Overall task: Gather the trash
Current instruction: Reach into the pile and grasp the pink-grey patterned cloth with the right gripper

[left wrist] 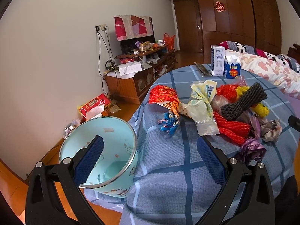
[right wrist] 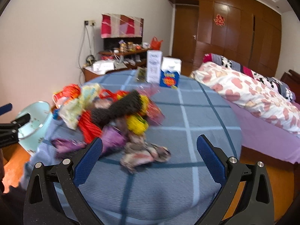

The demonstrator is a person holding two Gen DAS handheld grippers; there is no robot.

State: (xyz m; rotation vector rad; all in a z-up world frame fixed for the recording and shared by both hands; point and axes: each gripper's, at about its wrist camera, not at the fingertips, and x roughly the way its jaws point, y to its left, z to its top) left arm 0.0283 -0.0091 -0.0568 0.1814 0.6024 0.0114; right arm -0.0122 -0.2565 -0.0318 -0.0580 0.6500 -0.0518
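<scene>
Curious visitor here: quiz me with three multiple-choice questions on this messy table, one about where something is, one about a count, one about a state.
1. Where is the light blue bucket?
A. at the table's left edge
B. on the bed
C. beside the cartons

2. How many cartons stand at the far end of the table?
A. one
B. two
C. four

3. How are the right gripper's jaws?
A. shut on a wrapper
B. open, holding nothing
C. shut on the bucket

Answers: 1 A, its rim sits off the cloth's left side. 2 B, a tall white one and a blue one. 3 B, the blue pads stand wide apart over the cloth.
</scene>
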